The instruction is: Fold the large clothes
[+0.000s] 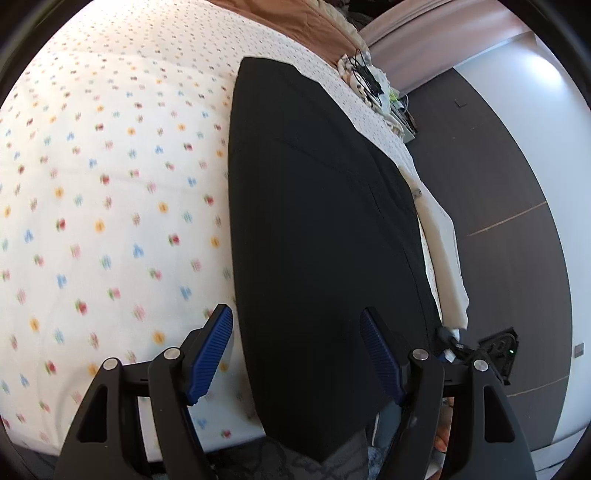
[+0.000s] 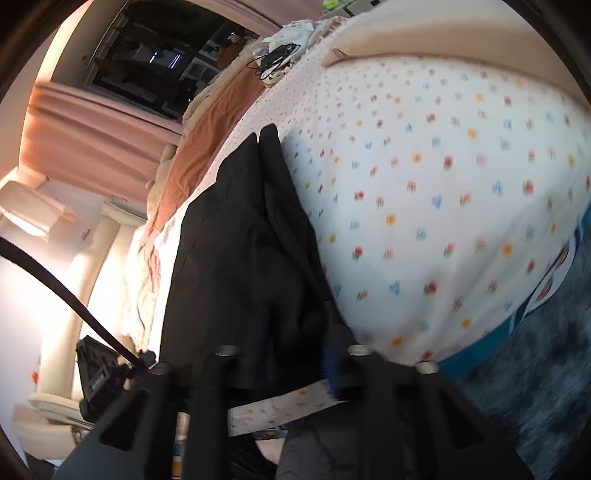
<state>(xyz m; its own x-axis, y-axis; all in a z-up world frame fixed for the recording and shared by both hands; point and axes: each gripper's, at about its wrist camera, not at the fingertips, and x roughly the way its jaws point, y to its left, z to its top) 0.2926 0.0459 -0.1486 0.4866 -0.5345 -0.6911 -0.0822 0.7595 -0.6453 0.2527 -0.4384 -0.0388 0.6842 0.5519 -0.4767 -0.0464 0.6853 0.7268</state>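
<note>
A long black garment [image 1: 314,221] lies stretched out on a bed with a white flower-print sheet [image 1: 110,184]. My left gripper [image 1: 295,354] is open, its blue pads [image 1: 212,354] on either side of the garment's near end, above it. In the right wrist view the same black garment [image 2: 240,258] runs away from the camera along the bed, and my right gripper [image 2: 288,354] is closed on its bunched near end. The right fingertips are mostly hidden in the dark cloth.
A brown blanket [image 1: 295,26] and a tangle of black cables [image 1: 365,77] lie at the far end of the bed. The bed edge and dark floor [image 1: 498,221] are to the right in the left wrist view. Curtains [image 2: 92,129] and a cream chair [image 2: 55,406] stand left in the right wrist view.
</note>
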